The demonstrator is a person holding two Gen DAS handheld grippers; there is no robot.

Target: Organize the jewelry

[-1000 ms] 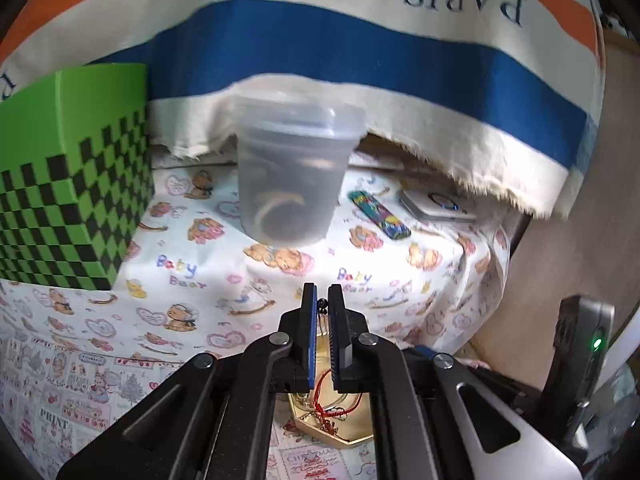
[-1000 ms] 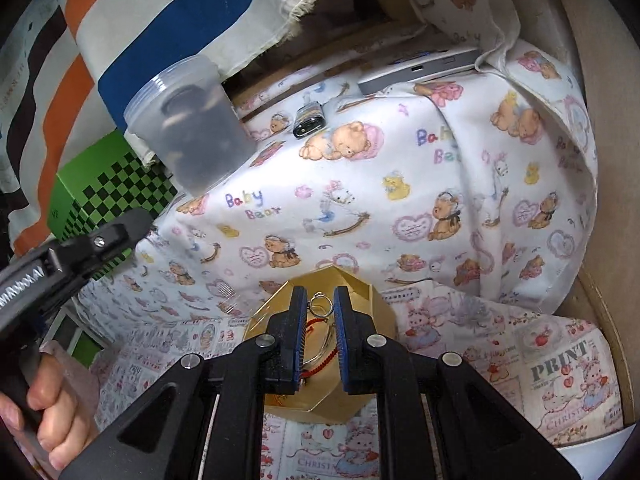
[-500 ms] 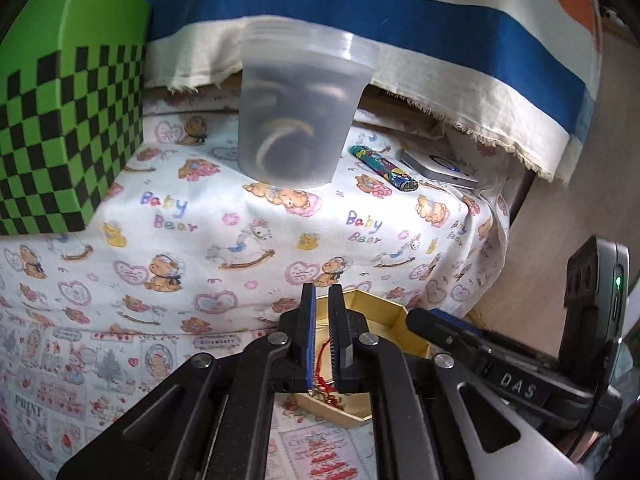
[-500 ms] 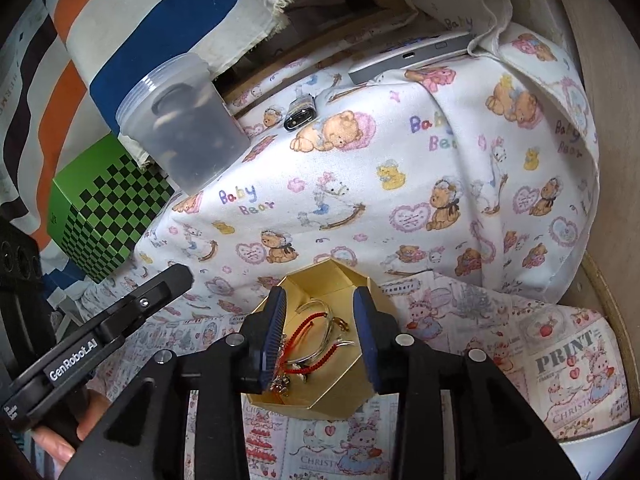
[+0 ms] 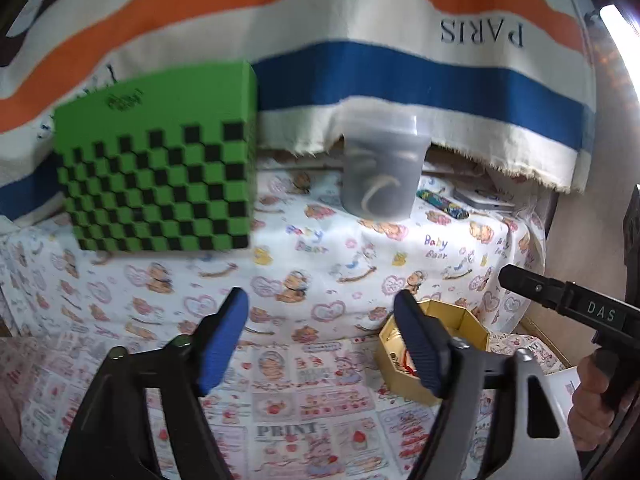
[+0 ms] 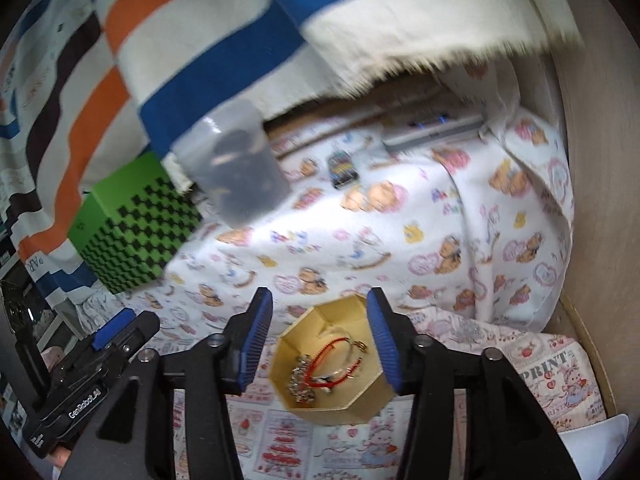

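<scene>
Now parted and empty, left claw (image 5: 320, 340) and right claw (image 6: 320, 344), both just opening, above gold box (image 6: 332, 364) on printed cloth (image 6: 380, 240), red cord bracelet (image 6: 336, 360) and chains inside: light, limp, tangle-prone, best pinched at cord.

striped PARIS blanket (image 5: 360, 68) hanging at the back, baby bear cloth (image 5: 320, 264) over the surface, beige wall (image 6: 600, 160) on the right
</scene>
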